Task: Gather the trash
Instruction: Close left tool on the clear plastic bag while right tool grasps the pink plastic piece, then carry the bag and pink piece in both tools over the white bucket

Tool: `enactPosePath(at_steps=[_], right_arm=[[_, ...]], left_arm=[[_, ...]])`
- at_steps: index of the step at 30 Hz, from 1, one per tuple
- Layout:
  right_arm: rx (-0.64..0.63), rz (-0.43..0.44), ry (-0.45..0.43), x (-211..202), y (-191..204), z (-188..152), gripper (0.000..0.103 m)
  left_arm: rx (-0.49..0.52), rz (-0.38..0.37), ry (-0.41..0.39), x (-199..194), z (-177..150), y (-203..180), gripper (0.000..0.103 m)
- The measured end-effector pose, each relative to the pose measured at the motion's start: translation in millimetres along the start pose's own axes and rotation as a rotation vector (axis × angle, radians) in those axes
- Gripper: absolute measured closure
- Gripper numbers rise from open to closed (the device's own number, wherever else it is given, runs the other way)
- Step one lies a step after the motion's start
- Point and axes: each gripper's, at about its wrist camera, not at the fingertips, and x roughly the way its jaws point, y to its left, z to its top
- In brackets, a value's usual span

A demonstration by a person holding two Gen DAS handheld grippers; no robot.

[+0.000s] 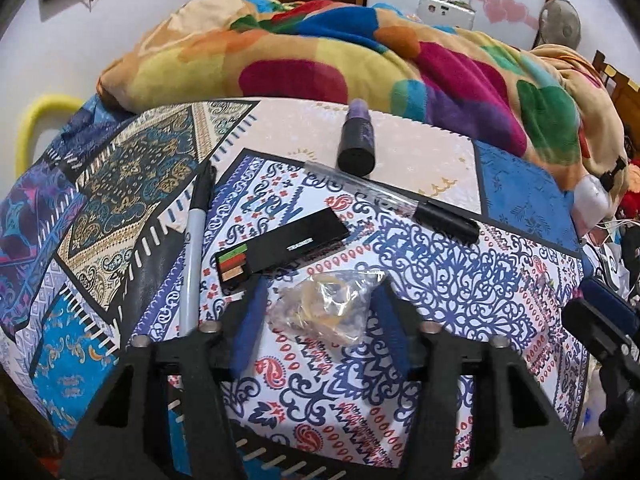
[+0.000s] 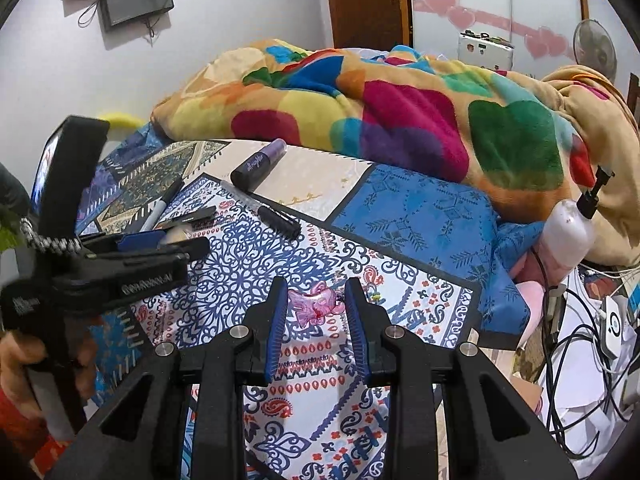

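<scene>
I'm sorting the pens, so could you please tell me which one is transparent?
The clear pen with the black cap, lying below the purple tube. The marker on the left has a grey barrel.

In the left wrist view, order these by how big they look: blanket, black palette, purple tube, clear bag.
1. Blanket, by far the largest.
2. Black palette.
3. Clear bag, close to the palette; it is nearer the camera, so their order is unsure.
4. Purple tube, smallest, though farther away.
</scene>
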Motion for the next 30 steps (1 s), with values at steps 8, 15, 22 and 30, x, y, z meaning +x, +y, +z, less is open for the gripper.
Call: enactPosePath(at_steps=[8, 15, 22, 30], right_arm=[[0.009, 0.013, -0.011, -10, 4, 5, 0.076], [-0.013, 0.016, -0.040, -35, 18, 15, 0.076], [-0.028, 0.030, -0.077, -70, 39, 23, 0.076], [-0.064, 0.054, -0.100, -99, 77, 16, 0.076]], left_arm=[[-0.020, -0.054, -0.027, -30, -5, 8, 0.079], [-0.019, -0.086, -0.061, -80, -12, 14, 0.079], [-0.017, -0.079, -0.135, -148, -28, 27, 0.079], [-0.045, -0.057, -0.203, -216, -58, 57, 0.079]])
